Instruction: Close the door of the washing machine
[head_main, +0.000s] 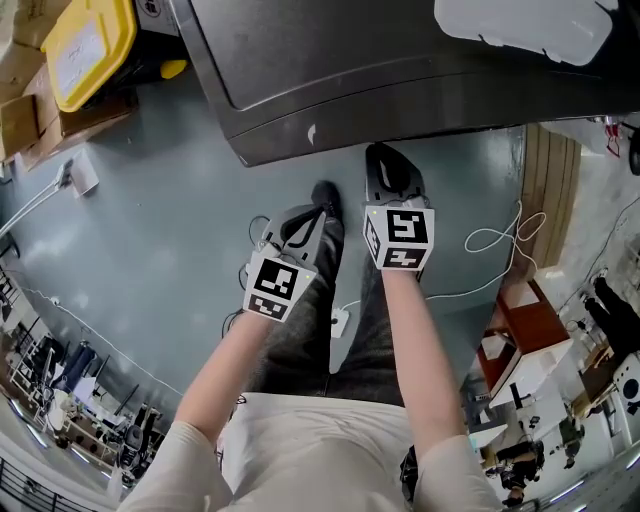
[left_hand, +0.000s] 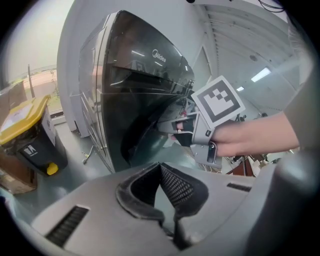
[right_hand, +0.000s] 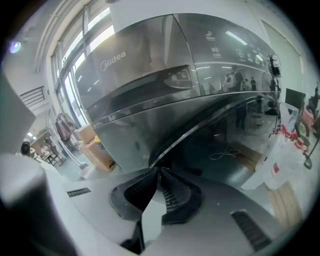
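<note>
The grey-blue floor (head_main: 180, 220) is smooth and bare over most of its width. The dark washing machine (head_main: 380, 70) stands on it at the far side. To the left of the machine sit a black bin with a yellow lid (head_main: 90, 45) and some cardboard boxes (head_main: 20, 120). A white socket block (head_main: 82, 172) lies further left with its lead trailing off. A thin white cable (head_main: 495, 240) loops across the floor on the right, near a run of pale wooden boards (head_main: 550, 200).
</note>
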